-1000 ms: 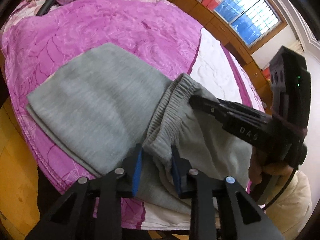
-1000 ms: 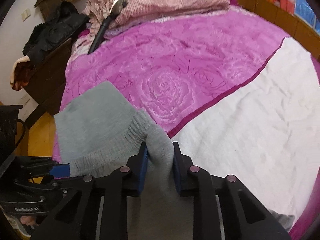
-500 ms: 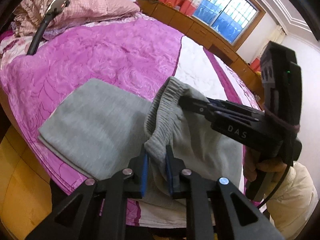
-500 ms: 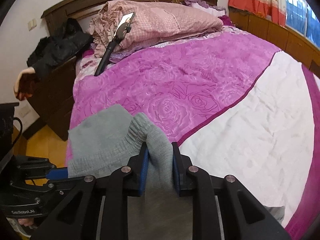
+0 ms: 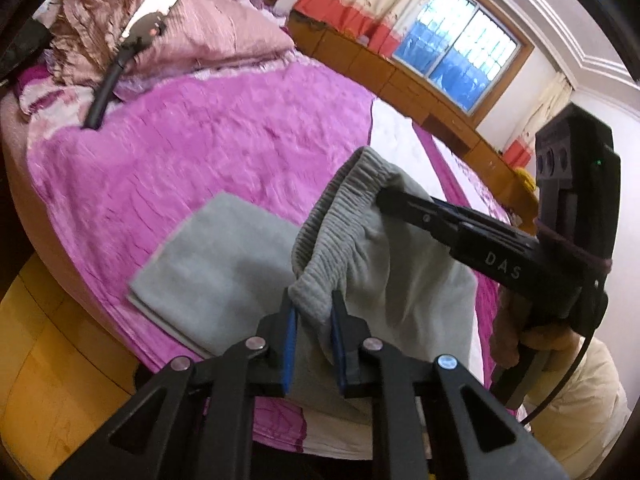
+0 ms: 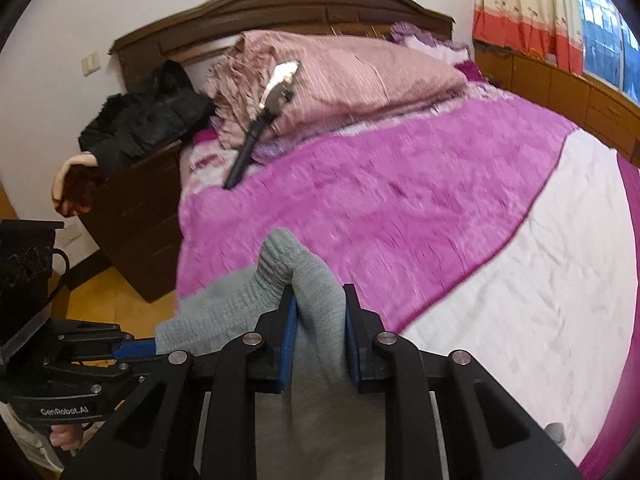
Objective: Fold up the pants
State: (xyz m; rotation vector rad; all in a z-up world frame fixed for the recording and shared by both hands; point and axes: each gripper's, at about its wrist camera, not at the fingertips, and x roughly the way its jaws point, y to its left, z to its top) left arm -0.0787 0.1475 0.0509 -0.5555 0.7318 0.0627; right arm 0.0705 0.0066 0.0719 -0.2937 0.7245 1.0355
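The waistband of the grey pants was pinched by both the left gripper and the right gripper. The folded legs lay on the bed, to the far left of the lifted band.

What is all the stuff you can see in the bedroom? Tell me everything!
pants: 1, grey, waistband lifted, rest on the bed
blanket: 1, magenta, on the bed
sheet: 1, white, beside the blanket
pillow: 1, pink, at the headboard
phone: 1, on a black arm, before the pillow
headboard: 1, dark wood
coat: 1, black, on the nightstand
window: 1, wood frame
curtain: cream and red, by the window
left gripper: shut on the waistband
right gripper: shut on the waistband
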